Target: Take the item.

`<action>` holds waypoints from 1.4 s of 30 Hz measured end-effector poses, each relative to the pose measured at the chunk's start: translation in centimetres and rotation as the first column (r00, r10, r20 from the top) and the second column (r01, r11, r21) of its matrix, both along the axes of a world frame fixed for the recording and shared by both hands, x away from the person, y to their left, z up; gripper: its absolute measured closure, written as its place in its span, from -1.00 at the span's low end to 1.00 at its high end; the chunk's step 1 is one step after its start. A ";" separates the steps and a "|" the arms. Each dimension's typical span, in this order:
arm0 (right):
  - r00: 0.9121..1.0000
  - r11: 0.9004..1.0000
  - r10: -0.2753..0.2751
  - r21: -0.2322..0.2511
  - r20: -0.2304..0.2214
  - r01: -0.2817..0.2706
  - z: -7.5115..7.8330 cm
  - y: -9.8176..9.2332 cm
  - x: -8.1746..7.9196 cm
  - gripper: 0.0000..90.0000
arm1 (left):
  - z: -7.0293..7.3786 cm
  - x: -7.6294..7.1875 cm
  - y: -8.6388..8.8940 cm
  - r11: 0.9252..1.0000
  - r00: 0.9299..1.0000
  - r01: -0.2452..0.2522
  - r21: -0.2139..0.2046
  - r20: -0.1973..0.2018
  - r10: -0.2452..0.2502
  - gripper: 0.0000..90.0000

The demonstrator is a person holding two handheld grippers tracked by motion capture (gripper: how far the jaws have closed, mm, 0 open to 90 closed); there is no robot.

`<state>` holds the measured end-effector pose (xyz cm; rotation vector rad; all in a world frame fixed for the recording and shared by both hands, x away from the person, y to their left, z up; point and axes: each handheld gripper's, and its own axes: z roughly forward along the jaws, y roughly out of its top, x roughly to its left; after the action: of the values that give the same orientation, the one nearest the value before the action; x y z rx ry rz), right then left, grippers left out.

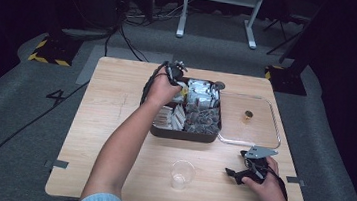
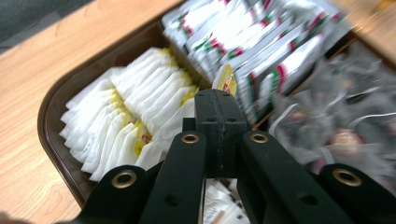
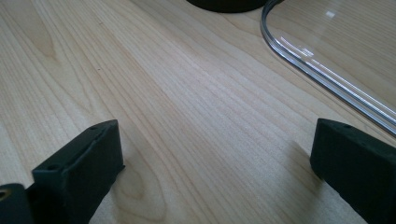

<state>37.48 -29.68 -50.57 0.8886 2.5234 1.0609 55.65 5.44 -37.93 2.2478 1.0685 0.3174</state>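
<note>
Brown plastic forms the tray (image 2: pixel 52 100), and the left gripper (image 2: pixel 219 100) sits low over it with its jaws pressed together on the top edge of one yellow-and-white sachet (image 2: pixel 225 80), which still stands among the contents. Just left of those jaws lies a row of white sachets (image 2: pixel 122 116); just beyond and to their right, silver packets (image 2: pixel 261 42) with red and green marks; farther right, clear-wrapped dark pieces (image 2: pixel 343 116), blurred. The right gripper (image 3: pixel 212 163) rests on the table (image 3: pixel 177 93) with its jaws spread wide and nothing between them; the clear lid (image 3: pixel 327 51) lies just ahead and to its right, and in the high view a clear cup (image 1: pixel 182 174) stands to its left. From here the pinch looks shallow, I judge, taken on a thin edge, so the sachet could slip free as it lifts, or drag a neighbour up because the rows are packed tight. The print on the sachets and packets is too blurred to read; no brand can be made out.
</note>
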 end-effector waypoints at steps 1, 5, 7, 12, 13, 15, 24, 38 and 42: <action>1.000 1.000 0.000 0.000 0.000 0.000 0.0 0.0 0.0 -0.95 | 0.3 -0.2 0.1 1.000 1.000 0.007 -0.004 0.007 -0.007 1.00; 1.000 1.000 0.000 0.000 0.000 0.000 0.0 0.0 0.0 -0.95 | 1.6 -1.4 0.7 0.999 0.999 0.029 -0.037 0.025 -0.028 1.00; 1.000 1.000 0.001 0.000 0.001 -0.001 0.0 0.0 0.0 -0.95 | 2.2 -2.2 1.0 0.997 0.999 0.043 -0.058 0.036 -0.041 1.00; 1.000 1.000 0.005 0.000 0.000 -0.005 0.0 0.0 0.0 -0.95 | 3.6 -4.5 1.6 0.991 0.993 0.097 -0.098 0.072 -0.090 1.00; 1.000 1.000 0.005 0.000 0.000 -0.005 0.0 0.0 0.1 -0.95 | 3.8 -5.0 1.7 0.989 0.993 0.103 -0.106 0.076 -0.096 1.00; 1.000 1.000 0.006 0.000 0.001 -0.006 0.0 0.0 0.1 -0.95 | 4.1 -6.0 1.9 0.986 0.990 0.121 -0.113 0.082 -0.112 1.00; 1.000 1.000 0.007 0.000 -0.001 -0.007 0.0 0.0 0.1 -0.95 | 5.2 -10.4 2.2 0.967 0.972 0.213 -0.143 0.132 -0.194 1.00; 1.000 1.000 0.007 0.001 -0.002 -0.007 0.0 0.0 0.1 -0.95 | 5.2 -16.8 2.5 0.928 0.939 0.327 -0.181 0.171 -0.297 1.00; 1.000 1.000 0.007 0.001 -0.001 -0.007 0.0 0.0 0.1 -0.95 | 4.9 -18.2 2.3 0.923 0.933 0.340 -0.180 0.187 -0.307 1.00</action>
<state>37.57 -29.66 -50.58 0.8820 2.5291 1.0642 37.49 7.72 -33.00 2.1238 0.6024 0.2226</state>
